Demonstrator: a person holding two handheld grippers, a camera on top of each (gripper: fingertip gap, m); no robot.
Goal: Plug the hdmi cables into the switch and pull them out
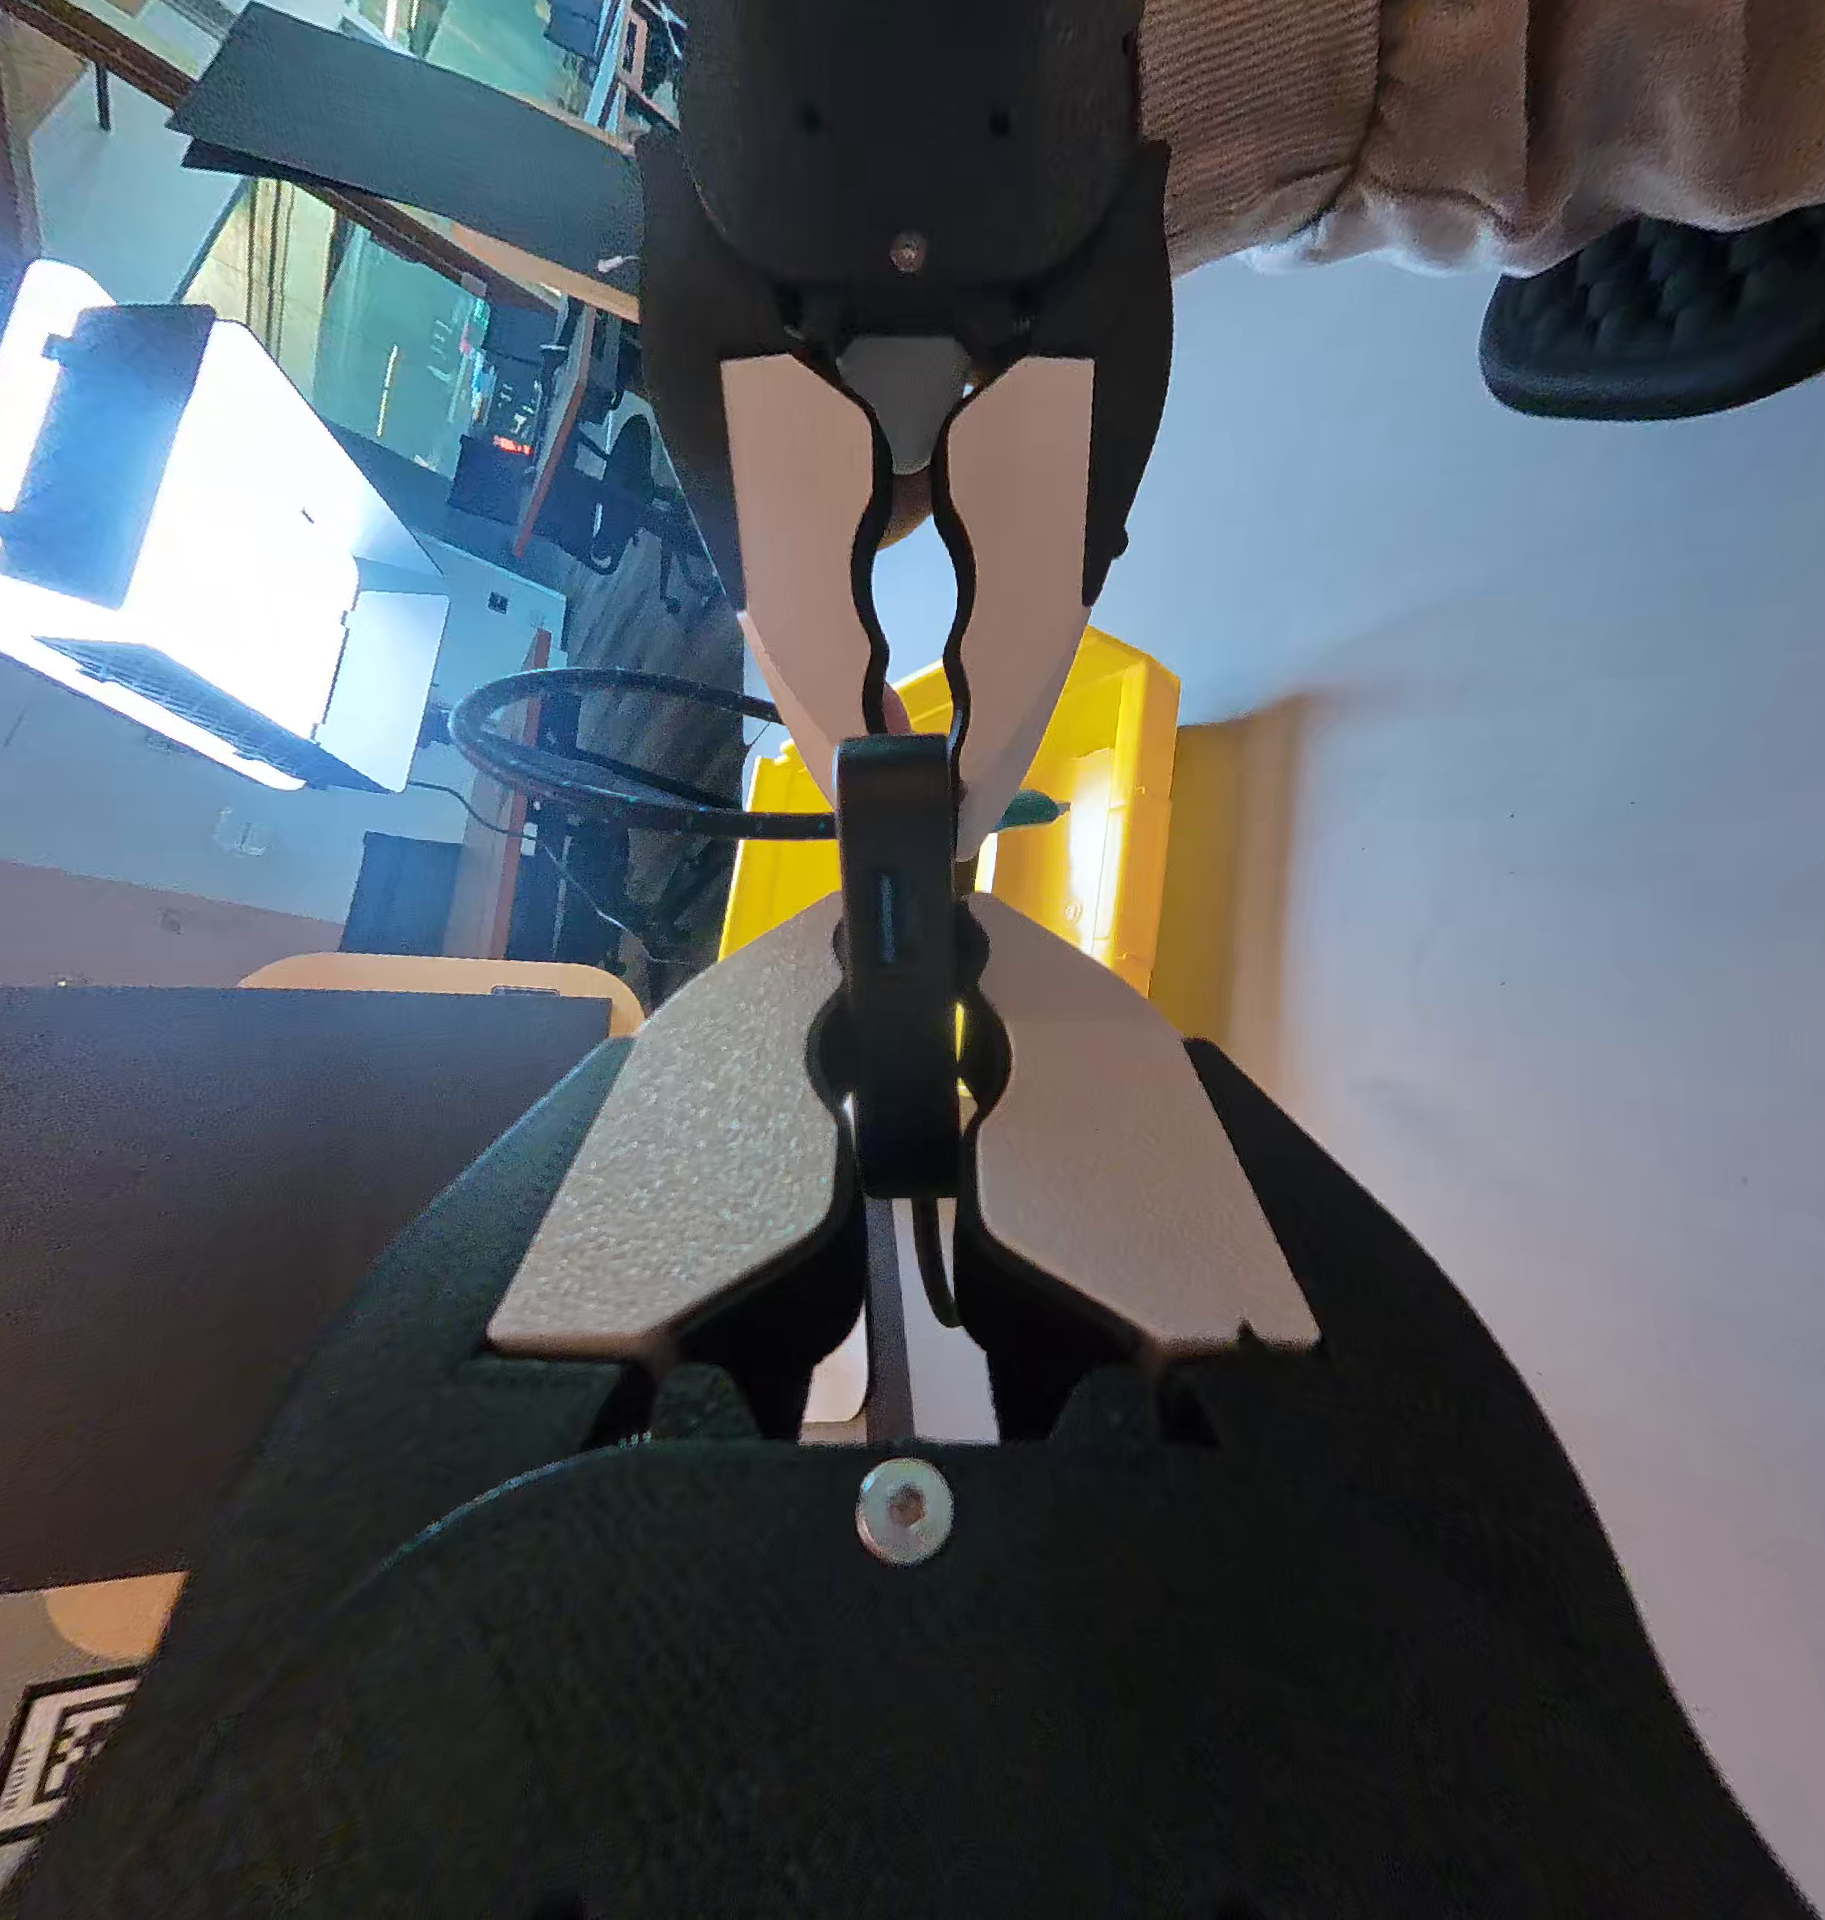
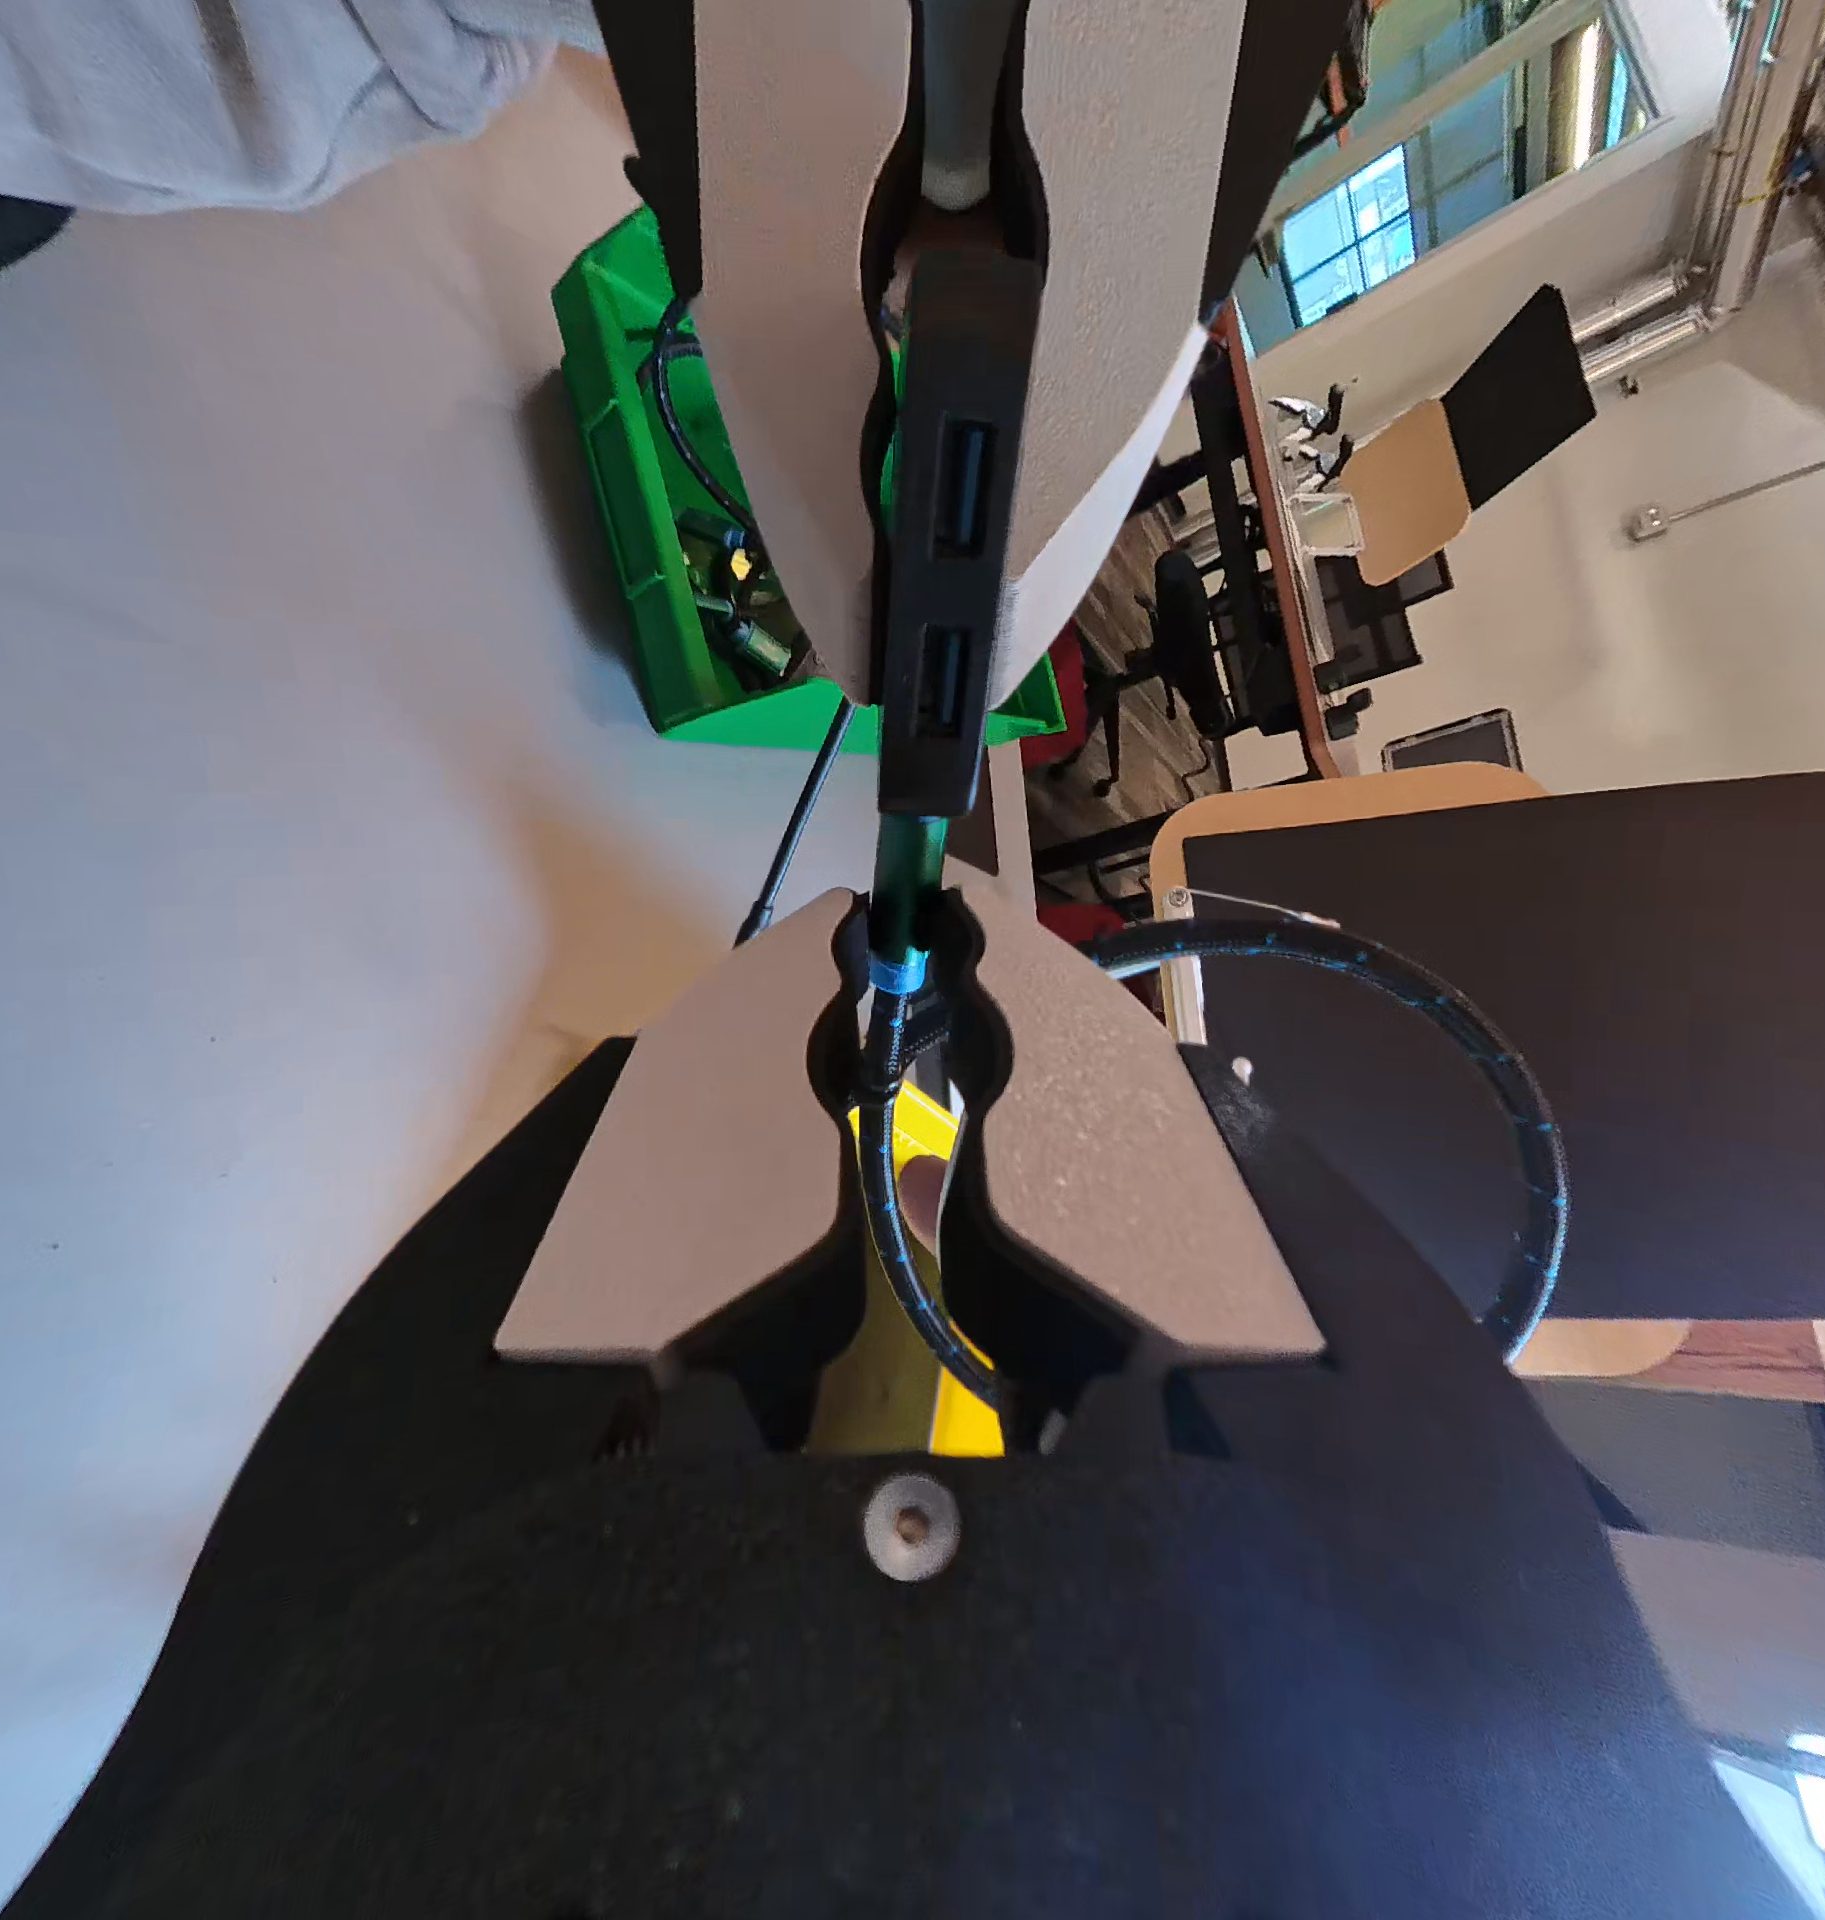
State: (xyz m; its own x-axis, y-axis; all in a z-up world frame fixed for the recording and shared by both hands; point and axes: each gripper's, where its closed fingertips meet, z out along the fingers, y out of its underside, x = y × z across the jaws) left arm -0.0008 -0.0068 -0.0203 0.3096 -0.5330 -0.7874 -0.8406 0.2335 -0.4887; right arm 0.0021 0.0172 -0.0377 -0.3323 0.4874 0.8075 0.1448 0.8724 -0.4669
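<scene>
My left hand-held gripper point(image 1: 903, 1049) is clamped on the black switch point(image 1: 895, 935), held up off the table point(image 1: 1510, 935). My right hand-held gripper point(image 2: 903, 966) is clamped on the green plug point(image 2: 903, 873) of a braided hdmi cable point(image 2: 1459, 1091), whose tip meets the switch's end. Two side ports point(image 2: 962, 488) on the switch stand empty. Beyond the switch lies a green bin point(image 2: 627, 499). I judge one plugging or unplugging in hand; other cables remain.

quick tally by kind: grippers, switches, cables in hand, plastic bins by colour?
Grippers: 2, left gripper, right gripper
Switch: 1, black switch
Cable in hand: 1, hdmi cable
Bins: 2, green bin, yellow bin
Total: 6
</scene>
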